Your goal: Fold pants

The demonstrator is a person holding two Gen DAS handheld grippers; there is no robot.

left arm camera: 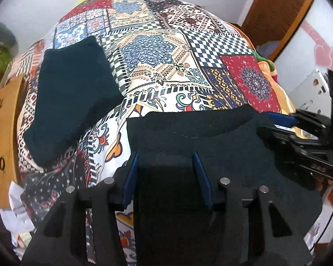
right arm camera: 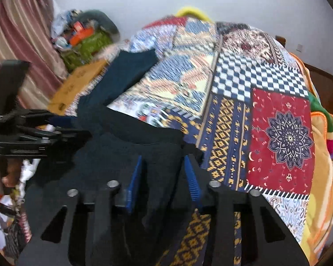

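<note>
Dark pants (left arm camera: 199,137) lie on a patchwork bedspread (left arm camera: 166,66), their near part bunched under both grippers. A long dark teal leg (left arm camera: 73,97) stretches away to the left; it also shows in the right wrist view (right arm camera: 126,75). My left gripper (left arm camera: 165,161) has its blue pads apart with the dark fabric lying between them. My right gripper (right arm camera: 163,166) also has its pads apart around a ridge of the pants (right arm camera: 144,146). Each gripper shows in the other's view: the right one (left arm camera: 299,137), the left one (right arm camera: 28,130).
A wooden bed board (left arm camera: 2,133) and a pile of toys and bags (right arm camera: 84,37) stand at the left. A striped curtain (right arm camera: 17,40) hangs at far left. A wooden door frame (left arm camera: 273,15) is at the right. An orange blanket (right arm camera: 322,155) edges the bed's right side.
</note>
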